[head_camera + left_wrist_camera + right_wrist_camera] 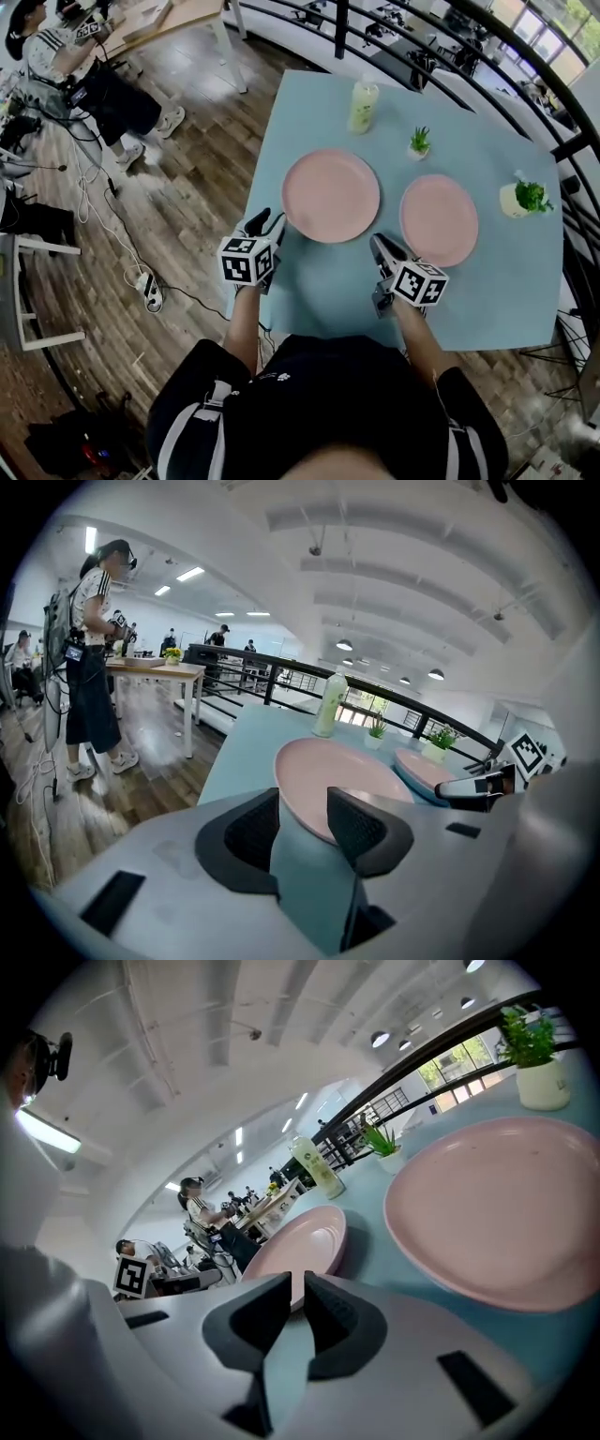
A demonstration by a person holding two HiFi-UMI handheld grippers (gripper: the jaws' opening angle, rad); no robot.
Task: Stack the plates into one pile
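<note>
With its jaws apart and empty, the left gripper (302, 825) is best slid over the near rim of the centre-frame plate (339, 772) before being closed. The right gripper (292, 1321) is held almost together, empty.

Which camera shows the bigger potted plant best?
The right gripper view: the bigger potted plant stands close, side-on, leaves and white pot clear. The head view shows the plant small from above; the left gripper view shows it tiny and distant.

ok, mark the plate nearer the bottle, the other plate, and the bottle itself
plate nearer the bottle (331, 195): head view, centre of its face.
other plate (439, 219): head view, centre of its face.
bottle (363, 105): head view, middle of its body.
</note>
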